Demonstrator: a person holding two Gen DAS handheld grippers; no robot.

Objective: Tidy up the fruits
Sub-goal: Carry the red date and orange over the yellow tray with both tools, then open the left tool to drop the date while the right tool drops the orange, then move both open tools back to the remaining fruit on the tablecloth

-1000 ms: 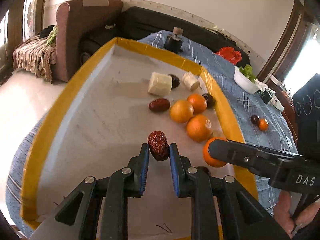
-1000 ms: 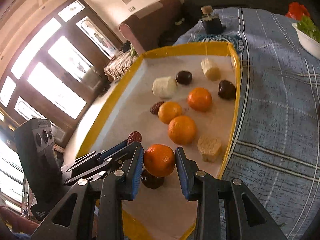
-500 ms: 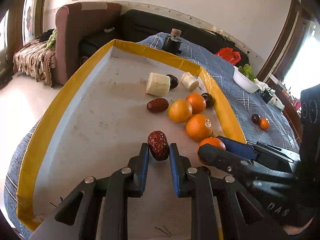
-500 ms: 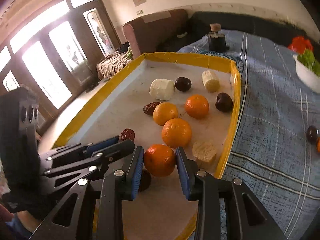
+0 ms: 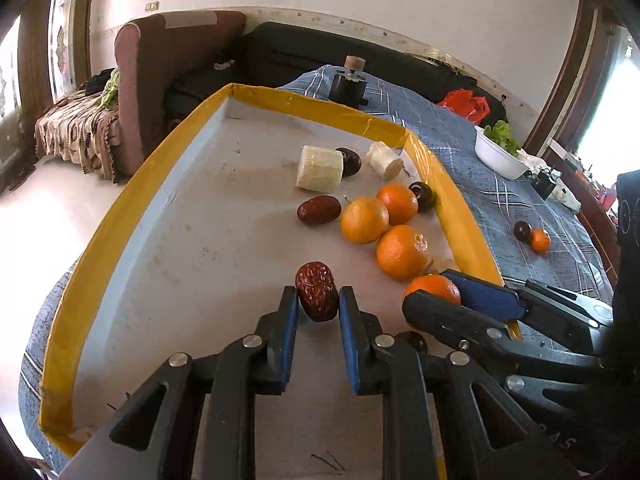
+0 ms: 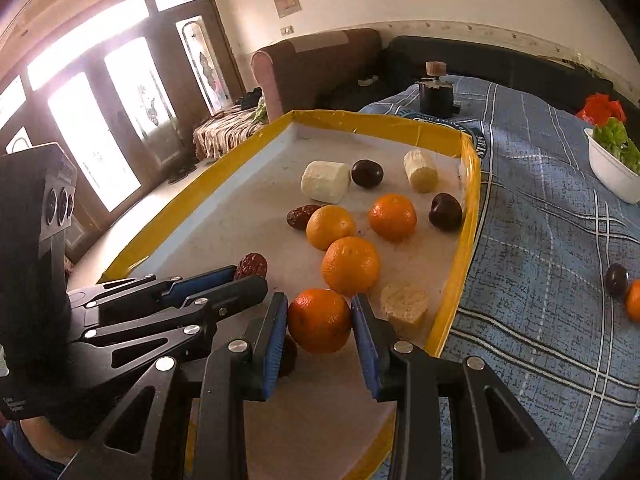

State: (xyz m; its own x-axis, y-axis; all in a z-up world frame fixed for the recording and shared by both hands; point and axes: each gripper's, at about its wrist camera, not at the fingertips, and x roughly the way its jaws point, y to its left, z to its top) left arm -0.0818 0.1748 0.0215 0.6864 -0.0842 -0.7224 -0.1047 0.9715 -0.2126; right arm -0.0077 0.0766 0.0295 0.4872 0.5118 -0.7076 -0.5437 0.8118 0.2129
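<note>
Left gripper clamped on wrinkled red date: light, soft, grip mid-body gently. Right gripper clamped on orange: round, firm, prone to roll.

Yellow-rimmed white tray; glossy orange mandarins; wrinkled dark-red date; blue plaid tablecloth; dark, probably purple plums.
</note>
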